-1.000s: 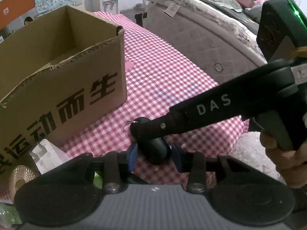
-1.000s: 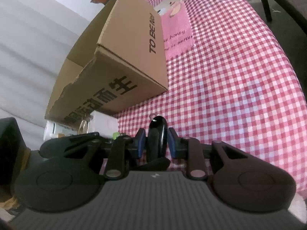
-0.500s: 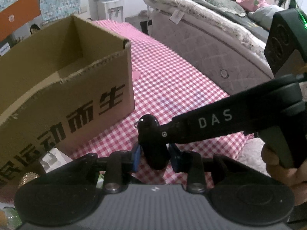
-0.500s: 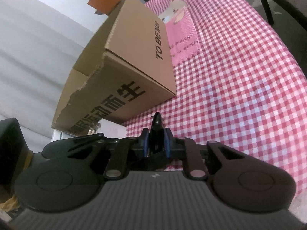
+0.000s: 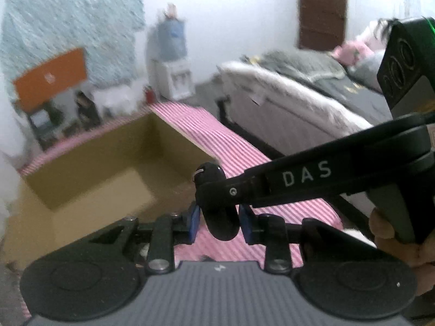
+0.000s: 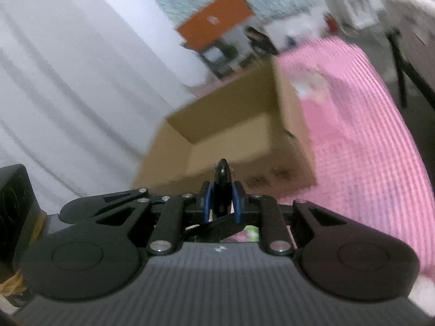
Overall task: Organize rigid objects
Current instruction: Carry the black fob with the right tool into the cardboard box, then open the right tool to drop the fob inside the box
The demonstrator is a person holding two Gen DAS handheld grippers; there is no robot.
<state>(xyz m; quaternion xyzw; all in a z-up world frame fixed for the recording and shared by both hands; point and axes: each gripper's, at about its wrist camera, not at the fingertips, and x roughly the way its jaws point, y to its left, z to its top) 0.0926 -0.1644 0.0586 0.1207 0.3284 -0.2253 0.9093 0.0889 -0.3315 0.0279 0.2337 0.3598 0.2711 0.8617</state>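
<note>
A black oval object with a small metal ring [image 5: 217, 212] is held in the air between both grippers. My left gripper [image 5: 219, 224] has its blue pads against the object's sides. My right gripper [image 6: 221, 202] is shut on the same object [image 6: 222, 172], seen edge-on; its long black finger [image 5: 272, 184] crosses the left wrist view from the right. The open brown cardboard box [image 5: 108, 179] stands ahead and below on the red-and-white checked tablecloth [image 5: 233, 146]; it also shows in the right wrist view [image 6: 239, 135]. Both views are motion-blurred.
A bed with grey bedding [image 5: 299, 100] runs along the table's right side. A water dispenser [image 5: 174, 68] and an orange panel [image 5: 51, 76] stand at the far wall. A white curtain [image 6: 68, 81] hangs to the left. A dark chair frame [image 6: 405, 76] stands right of the table.
Both grippers have lifted the black object off the tablecloth and risen; the box's open inside now shows from above. The left gripper's pads have closed in on the object.
</note>
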